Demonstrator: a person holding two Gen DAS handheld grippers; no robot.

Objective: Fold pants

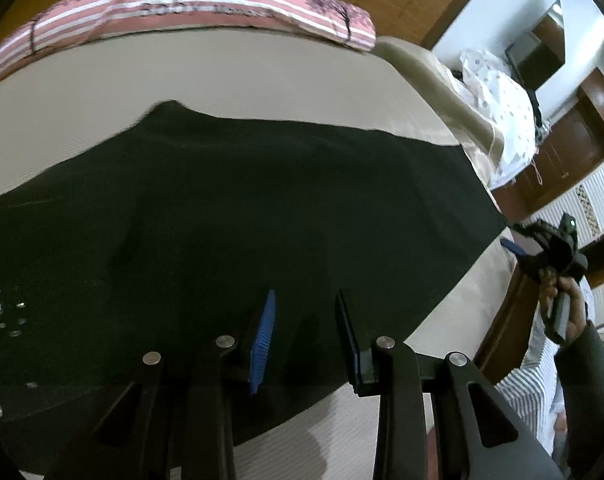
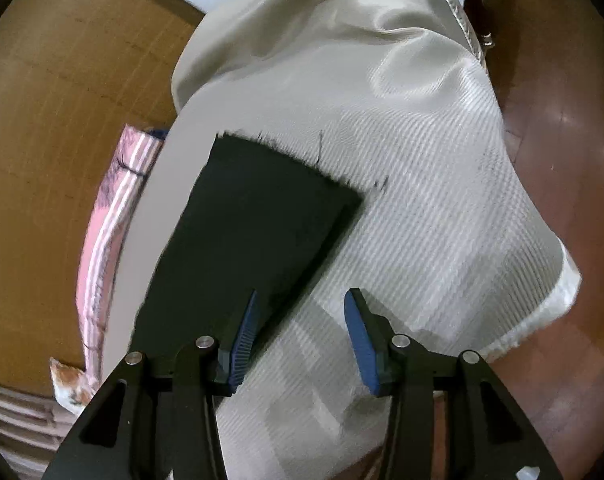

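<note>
Hovering over black pants (image 1: 242, 208) on bed (image 1: 182, 80), left gripper (image 1: 306, 340) and right gripper (image 2: 300, 336) spread, empty; best pinch hem corners squarely, fold evenly.

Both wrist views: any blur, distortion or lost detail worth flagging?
Left wrist view: strong fisheye bending of the bed; the black pants are so dark that folds barely show; the pink pillow is slightly soft. Right wrist view: motion smear on the pillow and blocky artefacts on the bedsheet.
</note>
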